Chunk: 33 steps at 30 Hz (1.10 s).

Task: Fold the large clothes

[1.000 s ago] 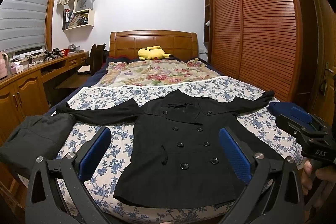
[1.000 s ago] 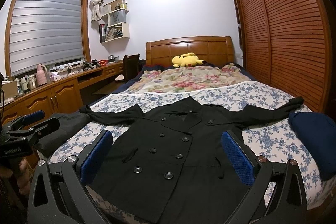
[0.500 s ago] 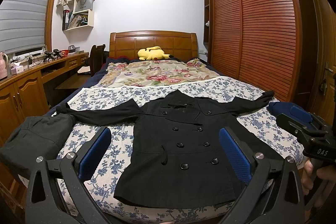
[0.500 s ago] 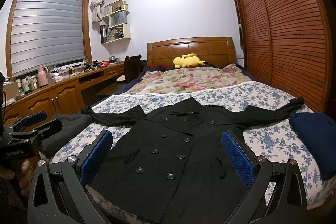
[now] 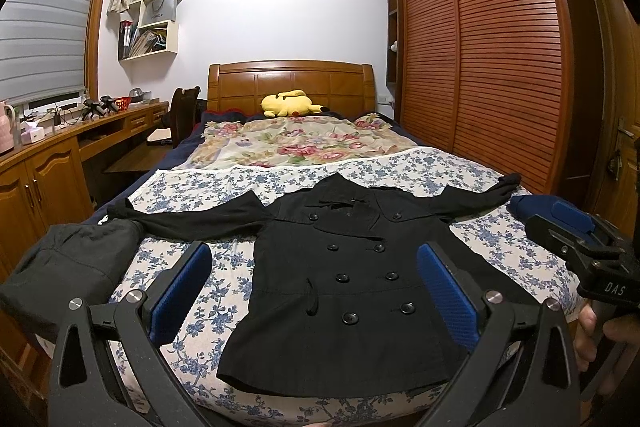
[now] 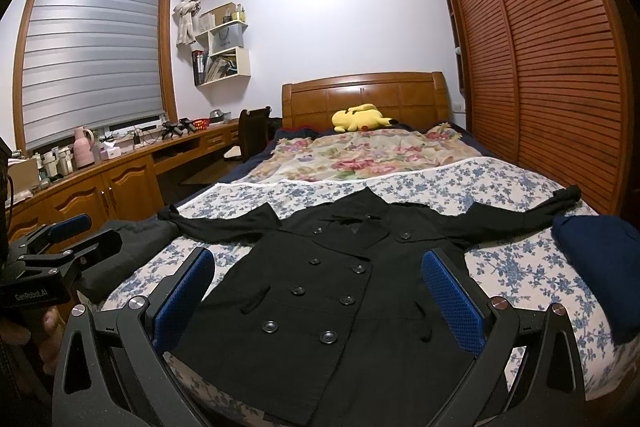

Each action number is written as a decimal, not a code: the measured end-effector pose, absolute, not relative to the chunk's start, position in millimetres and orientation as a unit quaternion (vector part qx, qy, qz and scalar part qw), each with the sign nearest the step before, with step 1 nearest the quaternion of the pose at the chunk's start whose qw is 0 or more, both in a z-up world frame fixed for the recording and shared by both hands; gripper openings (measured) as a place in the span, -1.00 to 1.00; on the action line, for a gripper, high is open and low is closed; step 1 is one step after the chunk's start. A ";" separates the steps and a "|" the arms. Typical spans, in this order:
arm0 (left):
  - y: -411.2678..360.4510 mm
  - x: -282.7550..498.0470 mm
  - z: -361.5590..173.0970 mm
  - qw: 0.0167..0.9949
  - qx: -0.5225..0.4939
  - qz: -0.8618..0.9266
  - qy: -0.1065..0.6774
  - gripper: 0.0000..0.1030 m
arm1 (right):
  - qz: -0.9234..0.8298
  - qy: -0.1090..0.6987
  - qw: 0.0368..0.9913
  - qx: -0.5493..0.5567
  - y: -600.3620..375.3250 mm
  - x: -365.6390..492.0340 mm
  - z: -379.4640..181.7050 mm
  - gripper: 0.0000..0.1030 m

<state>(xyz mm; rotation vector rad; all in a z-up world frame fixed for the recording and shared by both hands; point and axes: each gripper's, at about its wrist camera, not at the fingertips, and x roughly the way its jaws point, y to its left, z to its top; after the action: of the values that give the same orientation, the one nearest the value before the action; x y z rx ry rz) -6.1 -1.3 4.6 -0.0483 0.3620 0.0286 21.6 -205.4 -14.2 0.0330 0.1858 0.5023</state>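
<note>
Left wrist view: black double-breasted coat (image 5: 344,279) lies flat, face up, on the floral bedsheet (image 5: 500,247), sleeves spread out to both sides, hem at the near bed edge. Left gripper (image 5: 316,291) hangs above the hem, jaws spread wide, nothing between the blue pads (image 5: 180,291). Right gripper (image 5: 576,239) shows at the right edge, a hand (image 5: 592,327) on its handle. Folded grey garment (image 5: 68,267) sits at the left corner of the bed, a navy garment (image 5: 528,205) by the right cuff. Yellow plush toy (image 5: 286,103) against the headboard.

Right wrist view: same coat (image 6: 352,275), seen more from its right side. Right gripper (image 6: 320,295) also released, empty, above the hem. Left gripper (image 6: 60,243) at the far left, jaws look apart.

Handling guess: thick woven cloth, heavy for a garment, soft but holds shape, not slippery; buttons add bulk. Best hold looks like cuffs or shoulder seams, pinching both layers.

Containers: wall shelf cubbies (image 6: 224,47) hold books and a paper bag; a red basket (image 6: 200,124) on the desk, contents unclear.
</note>
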 end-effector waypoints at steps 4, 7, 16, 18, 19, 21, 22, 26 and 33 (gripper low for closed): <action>-1.4 -6.2 3.8 0.983 -0.024 0.014 0.180 0.99 | 0.248 0.091 0.964 0.017 -205.5 21.3 -14.2 1.00; -1.5 -6.6 4.9 0.983 -0.024 0.014 0.180 0.99 | 0.248 0.092 0.964 0.017 -205.5 21.3 -14.2 1.00; 5.1 -2.7 0.9 0.981 -0.026 0.019 0.192 0.99 | 0.252 0.107 0.962 0.009 -200.8 26.8 -20.2 1.00; 10.4 0.0 -2.8 0.980 -0.028 0.022 0.198 0.99 | 0.254 0.116 0.960 0.008 -197.2 30.9 -23.7 1.00; 13.3 1.8 -4.6 0.979 -0.029 0.025 0.201 0.99 | 0.256 0.120 0.959 0.007 -196.0 32.8 -24.8 1.00; 18.4 6.6 -10.6 0.977 -0.031 0.029 0.207 0.99 | 0.258 0.128 0.958 0.004 -192.7 37.8 -25.7 1.00; 21.1 8.4 -12.8 0.977 -0.031 0.031 0.210 0.99 | 0.260 0.132 0.957 0.001 -190.1 40.7 -26.1 1.00; 32.0 16.6 -22.4 0.974 -0.036 0.037 0.221 0.99 | 0.264 0.139 0.954 -0.011 -182.1 49.3 -23.1 1.00; 46.2 30.5 -45.3 0.969 -0.032 0.046 0.242 0.99 | 0.275 0.162 0.947 -0.012 -175.5 70.1 -26.1 1.00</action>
<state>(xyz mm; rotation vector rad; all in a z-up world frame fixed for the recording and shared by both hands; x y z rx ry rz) 30.5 46.2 -45.3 -0.0648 0.4893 0.0939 70.1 -175.5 -26.1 -0.0241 0.3299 0.5607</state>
